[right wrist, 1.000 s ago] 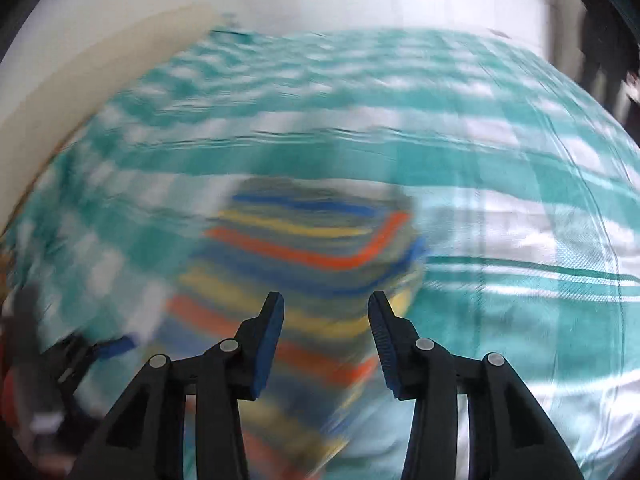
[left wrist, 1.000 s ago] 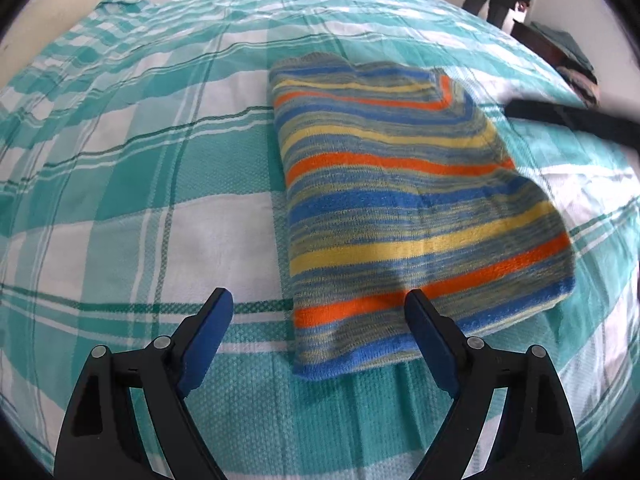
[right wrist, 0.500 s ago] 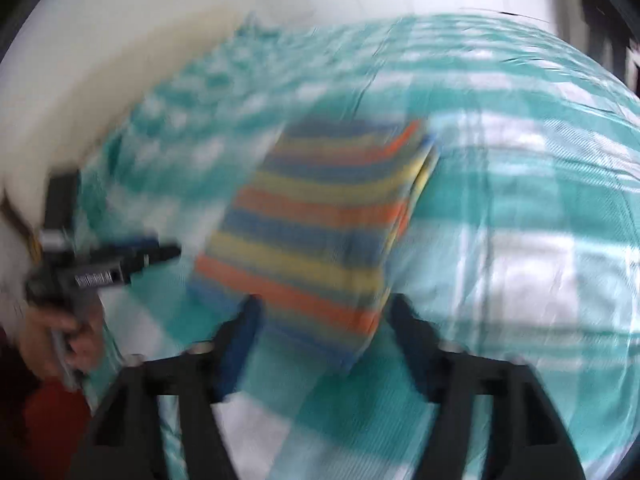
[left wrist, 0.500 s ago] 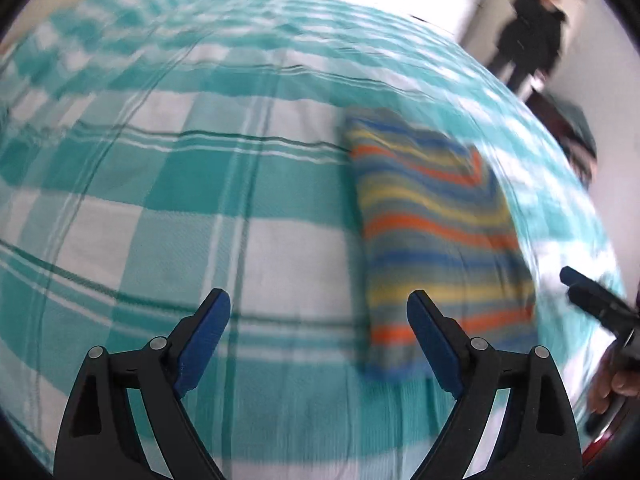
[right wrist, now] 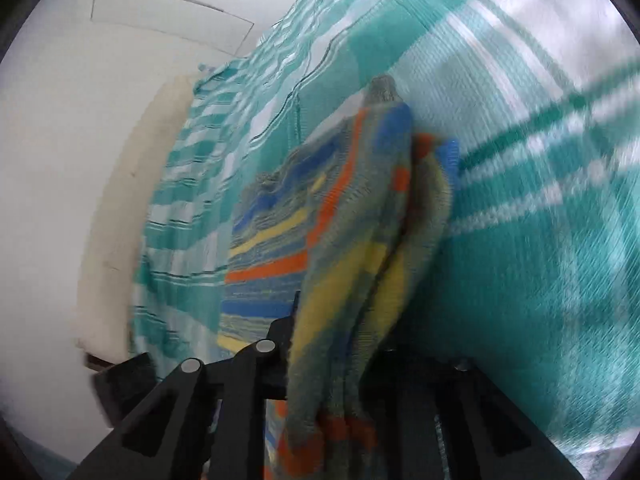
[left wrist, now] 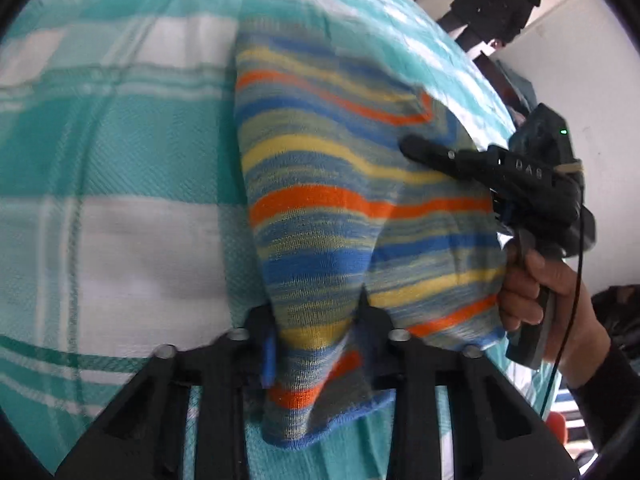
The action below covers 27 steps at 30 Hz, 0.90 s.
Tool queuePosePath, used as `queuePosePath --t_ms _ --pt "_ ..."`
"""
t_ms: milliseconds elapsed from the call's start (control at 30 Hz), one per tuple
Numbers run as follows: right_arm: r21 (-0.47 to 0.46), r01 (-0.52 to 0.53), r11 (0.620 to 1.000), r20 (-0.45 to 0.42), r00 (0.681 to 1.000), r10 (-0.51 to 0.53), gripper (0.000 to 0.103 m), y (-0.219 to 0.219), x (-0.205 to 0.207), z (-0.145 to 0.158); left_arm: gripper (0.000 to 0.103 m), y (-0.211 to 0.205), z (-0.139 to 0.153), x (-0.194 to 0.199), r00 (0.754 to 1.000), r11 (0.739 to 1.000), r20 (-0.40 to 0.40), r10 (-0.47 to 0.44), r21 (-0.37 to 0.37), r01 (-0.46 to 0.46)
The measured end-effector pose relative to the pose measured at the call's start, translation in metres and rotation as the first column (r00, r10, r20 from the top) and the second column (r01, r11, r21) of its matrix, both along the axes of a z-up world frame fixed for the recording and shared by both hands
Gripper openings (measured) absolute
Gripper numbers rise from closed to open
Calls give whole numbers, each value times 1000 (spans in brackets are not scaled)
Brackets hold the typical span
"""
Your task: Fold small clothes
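Left wrist view is showing the left gripper (left wrist: 316, 344) with its jaws closing on the near edge of the striped garment (left wrist: 320, 208); a bunched ridge of knit is rising between them, so the cloth is already being pinched. The garment, already folded into a thick pad, is lying on the bed (left wrist: 120, 220) with its checked teal and white cover, the gripped end lifting off the cover. Across the pad, the right gripper (left wrist: 416, 148) is reaching in over the far side edge, a hand (left wrist: 532, 292) wrapping its handle. Taking both ends at once is probably meant to keep the layers together while the pad is being lifted or folded again. A person (left wrist: 496, 4) in dark clothes is standing by the doorway, well apart from the bed.

Right wrist view is tilting hard, and the picture is smearing with motion. The right gripper's (right wrist: 332, 364) jaws are closing on a thick bundle of the striped garment (right wrist: 344, 240), several layers hanging between them and drooping toward the lens.

A second ago, both sets of jaws were standing wide and empty above the pad, which was lying flat and smooth. Now both grippers are lower and nearer, each with cloth in its bite, and the pad's near edge is wrinkling upward.
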State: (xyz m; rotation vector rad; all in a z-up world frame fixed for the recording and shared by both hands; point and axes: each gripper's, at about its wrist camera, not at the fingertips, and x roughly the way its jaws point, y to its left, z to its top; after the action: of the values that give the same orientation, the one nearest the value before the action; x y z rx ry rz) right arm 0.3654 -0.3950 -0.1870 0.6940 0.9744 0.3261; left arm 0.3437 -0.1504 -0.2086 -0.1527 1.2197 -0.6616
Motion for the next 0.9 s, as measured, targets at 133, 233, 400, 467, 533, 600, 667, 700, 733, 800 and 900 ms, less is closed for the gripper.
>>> queuePosePath --t_ms 133,233,400,467,533,600,667,700,733,800,900 --pt "-77 -66 995 138 988 76 16 23 -11 64 23 7 45 -14 996 999 93 10 -36 -7" --pt "-96 -99 990 227 967 119 16 36 -20 113 23 21 91 -26 984 997 176 11 -78 3" --pt "-80 -129 988 276 950 147 16 44 -33 158 29 36 130 -37 980 993 201 -4 -115 28" --pt "-55 -105 993 199 973 114 22 39 -29 139 54 39 106 -34 993 997 119 -21 -72 30" --pt "-116 -61 991 40 997 66 62 28 -28 96 70 36 68 -34 997 999 77 8 46 -12" --pt "-333 33 942 -76 995 -62 79 12 -45 61 59 41 31 -49 998 969 64 23 243 -38" --pt "-419 92 903 -62 990 -129 80 -2 -90 50 61 55 29 -79 992 959 127 3 281 -39" --pt "-435 107 894 -45 989 -140 90 -4 -106 51 69 61 35 -97 983 950 182 -4 307 -53" --pt "-476 125 871 -17 988 -151 96 -1 -137 56 75 65 40 -110 974 941 226 -8 332 -69" --pt "-524 113 844 7 992 -128 103 15 -179 68 92 70 57 -147 935 917 354 -25 381 -119" --pt "-578 58 814 10 998 -65 103 57 -231 90 101 66 78 -190 888 889 456 -51 426 -167"
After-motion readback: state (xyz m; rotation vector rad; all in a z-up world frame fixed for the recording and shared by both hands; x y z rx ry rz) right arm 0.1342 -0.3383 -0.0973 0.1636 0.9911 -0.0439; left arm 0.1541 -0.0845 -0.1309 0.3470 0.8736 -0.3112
